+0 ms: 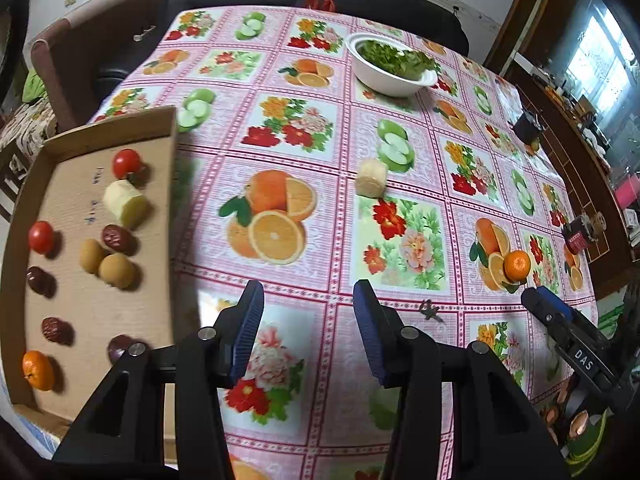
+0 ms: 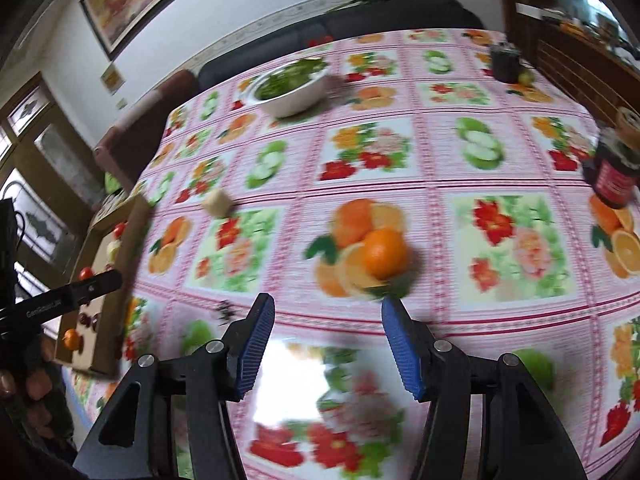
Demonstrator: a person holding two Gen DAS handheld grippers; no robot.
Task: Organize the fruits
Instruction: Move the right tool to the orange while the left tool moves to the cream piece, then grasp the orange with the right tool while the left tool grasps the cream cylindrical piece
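Round glossy mandarin (image 2: 385,255) lies just beyond the gaping ribbed right claw (image 2: 328,312)

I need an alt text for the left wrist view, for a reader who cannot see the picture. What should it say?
An open, empty left gripper hangs over a fruit-patterned tablecloth beside a cardboard tray of sorted fruit: cherry tomatoes, red dates, a mandarin and other pieces. A real mandarin and a pale peeled chunk lie loose on the cloth, the right gripper near the mandarin; a white bowl of greens stands behind.
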